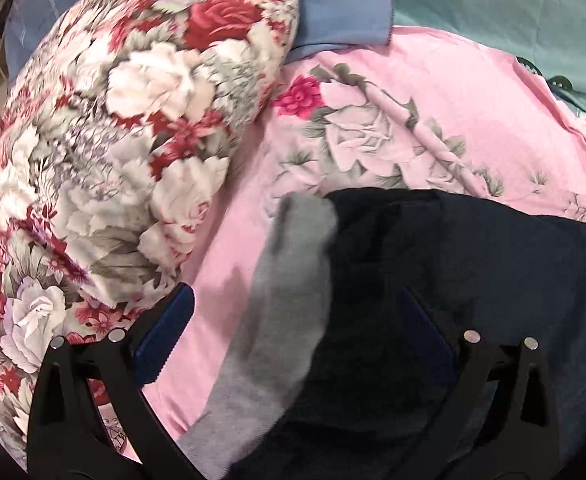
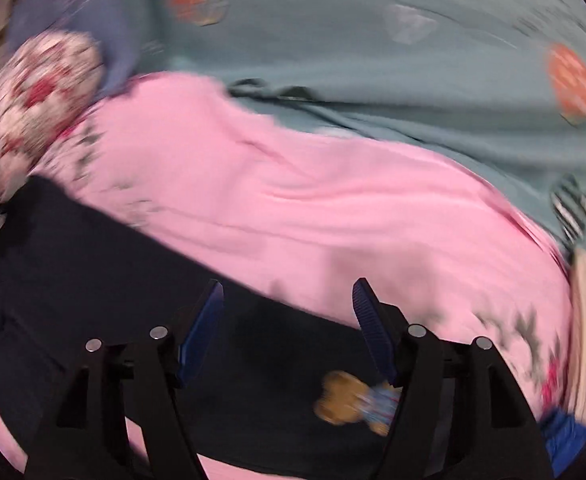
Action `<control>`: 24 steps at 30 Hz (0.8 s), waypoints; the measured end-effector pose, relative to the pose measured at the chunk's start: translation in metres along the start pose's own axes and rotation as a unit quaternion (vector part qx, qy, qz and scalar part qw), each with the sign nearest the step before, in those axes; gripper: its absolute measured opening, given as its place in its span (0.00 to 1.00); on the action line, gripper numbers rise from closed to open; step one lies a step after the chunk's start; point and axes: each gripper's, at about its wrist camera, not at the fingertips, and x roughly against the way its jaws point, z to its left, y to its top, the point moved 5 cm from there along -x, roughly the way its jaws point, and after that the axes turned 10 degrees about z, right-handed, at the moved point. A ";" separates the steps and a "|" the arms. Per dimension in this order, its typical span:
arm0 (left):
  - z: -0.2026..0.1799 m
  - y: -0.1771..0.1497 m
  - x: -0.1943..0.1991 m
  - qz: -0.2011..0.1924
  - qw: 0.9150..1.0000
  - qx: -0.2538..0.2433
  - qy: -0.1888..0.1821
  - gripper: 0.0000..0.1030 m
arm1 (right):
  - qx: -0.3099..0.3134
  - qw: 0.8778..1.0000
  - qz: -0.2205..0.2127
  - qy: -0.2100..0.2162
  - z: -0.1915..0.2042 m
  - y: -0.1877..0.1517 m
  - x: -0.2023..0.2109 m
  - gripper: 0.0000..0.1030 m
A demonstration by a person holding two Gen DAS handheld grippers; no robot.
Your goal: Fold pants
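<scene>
Mid-fold: left hand-held gripper point(image 1: 293, 328) straddling the navy pants point(image 1: 473, 264), jaws apart; right hand-held gripper point(image 2: 287, 320) apart, empty, needing fresh hem grasp on the bed point(image 2: 293, 200)

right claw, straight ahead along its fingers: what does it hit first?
Most likely the dark pants, which lie across the gap of the open right claw, with the pink sheet just beyond their edge. The picture is blurred, so the depth is uncertain.
</scene>
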 end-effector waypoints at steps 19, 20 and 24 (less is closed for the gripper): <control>0.021 0.043 -0.035 0.009 0.999 0.011 0.042 0.98 | 0.106 0.992 0.065 0.004 0.059 0.024 -0.068 0.66; 0.019 0.045 -0.039 0.011 0.999 0.007 0.045 0.98 | 0.104 0.993 0.064 0.006 0.059 0.024 -0.068 0.66; 0.007 0.055 -0.049 0.015 0.998 -0.007 0.057 0.94 | 0.093 0.994 0.058 0.015 0.061 0.025 -0.069 0.62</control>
